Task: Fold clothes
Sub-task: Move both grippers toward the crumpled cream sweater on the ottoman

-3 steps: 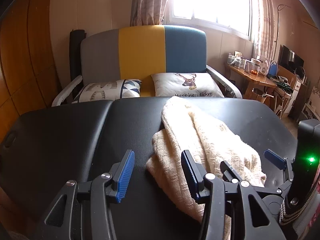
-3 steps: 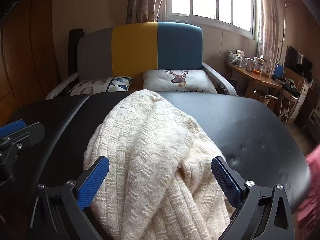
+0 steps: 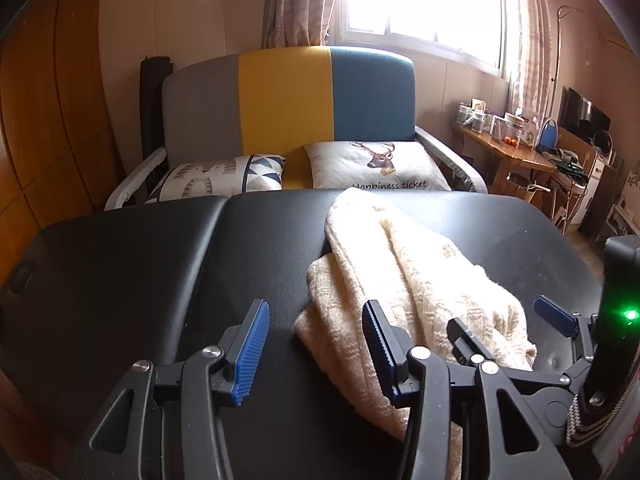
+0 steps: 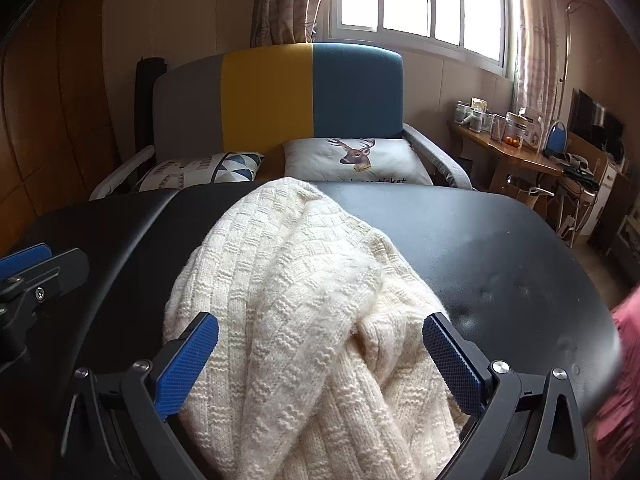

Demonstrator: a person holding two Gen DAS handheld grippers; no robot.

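Observation:
A cream knitted sweater [image 3: 416, 272] lies bunched on the black padded table [image 3: 120, 272], right of centre. My left gripper [image 3: 314, 344] is open at the sweater's near left edge; its right finger overlaps the cloth and its left finger is over bare table. My right gripper [image 4: 320, 360] is open wide, with the sweater's [image 4: 288, 280] thick folds filling the gap between its blue pads. In the left wrist view the right gripper [image 3: 508, 326] straddles the sweater's right end. The left gripper's finger [image 4: 24, 260] shows at the left edge of the right wrist view.
A grey, yellow and blue sofa [image 3: 288, 112] with two cushions stands just behind the table. A cluttered wooden desk [image 3: 516, 152] is at the right under the window. A pink cloth [image 4: 624, 360] hangs at the table's right edge.

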